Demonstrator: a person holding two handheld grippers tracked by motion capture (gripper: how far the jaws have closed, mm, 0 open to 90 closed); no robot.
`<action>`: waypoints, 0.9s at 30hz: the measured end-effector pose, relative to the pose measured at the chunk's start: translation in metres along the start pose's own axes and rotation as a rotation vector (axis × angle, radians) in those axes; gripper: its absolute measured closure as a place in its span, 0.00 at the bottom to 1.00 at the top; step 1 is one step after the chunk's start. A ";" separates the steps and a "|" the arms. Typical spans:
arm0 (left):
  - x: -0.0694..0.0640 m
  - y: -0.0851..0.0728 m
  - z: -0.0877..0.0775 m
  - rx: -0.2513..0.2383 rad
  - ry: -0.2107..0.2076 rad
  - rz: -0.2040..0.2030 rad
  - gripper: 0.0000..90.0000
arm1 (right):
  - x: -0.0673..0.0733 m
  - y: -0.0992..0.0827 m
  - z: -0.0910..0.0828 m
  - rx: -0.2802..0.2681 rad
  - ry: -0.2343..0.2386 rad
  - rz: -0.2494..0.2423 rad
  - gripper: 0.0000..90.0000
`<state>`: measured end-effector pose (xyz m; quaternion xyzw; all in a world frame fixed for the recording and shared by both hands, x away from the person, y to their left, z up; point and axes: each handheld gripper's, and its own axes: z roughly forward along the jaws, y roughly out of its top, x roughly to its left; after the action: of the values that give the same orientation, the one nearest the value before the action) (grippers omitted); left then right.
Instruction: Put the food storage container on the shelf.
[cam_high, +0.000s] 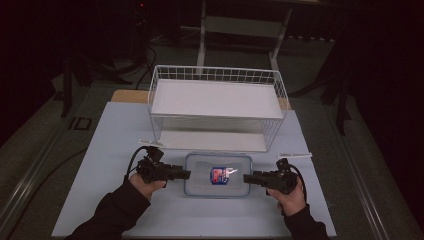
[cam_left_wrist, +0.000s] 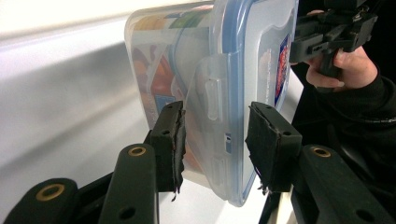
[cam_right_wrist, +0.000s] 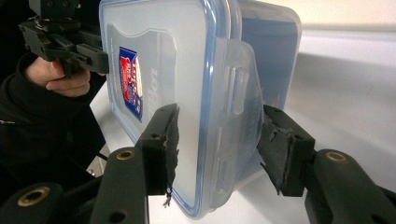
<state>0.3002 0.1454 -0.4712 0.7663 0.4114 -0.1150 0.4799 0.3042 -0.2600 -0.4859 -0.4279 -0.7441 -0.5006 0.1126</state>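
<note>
A clear plastic food container (cam_high: 217, 175) with a blue-sealed lid and a red and blue label lies in front of me on the pale table (cam_high: 115, 150). My left gripper (cam_high: 187, 174) holds its left end, and in the left gripper view the pads (cam_left_wrist: 170, 140) press on body and lid of the container (cam_left_wrist: 224, 70) around a latch flap. My right gripper (cam_high: 246, 178) holds the opposite end. In the right gripper view its jaws (cam_right_wrist: 217, 135) close on the container (cam_right_wrist: 177, 70), one pad on the lid and one on the flared latch flap (cam_right_wrist: 238, 93).
A white wire basket (cam_high: 215, 70) with a white floor stands just behind the container. Two thin white strips (cam_high: 150, 142) (cam_high: 295, 155) lie on the table beside its front corners. Dark floor and a metal stand surround the table.
</note>
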 end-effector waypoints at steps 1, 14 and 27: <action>0.000 0.002 -0.001 -0.008 0.004 0.008 0.64 | 0.001 0.003 -0.001 -0.005 -0.001 -0.004 0.55; 0.017 0.025 -0.002 -0.088 0.047 0.001 0.63 | -0.007 0.038 0.008 -0.050 -0.015 -0.046 0.56; 0.044 0.042 0.017 -0.134 0.088 0.006 0.62 | -0.040 0.060 0.026 -0.097 -0.038 -0.060 0.55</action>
<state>0.3631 0.1457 -0.4788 0.7381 0.4364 -0.0520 0.5120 0.3804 -0.2510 -0.4829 -0.4197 -0.7335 -0.5310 0.0623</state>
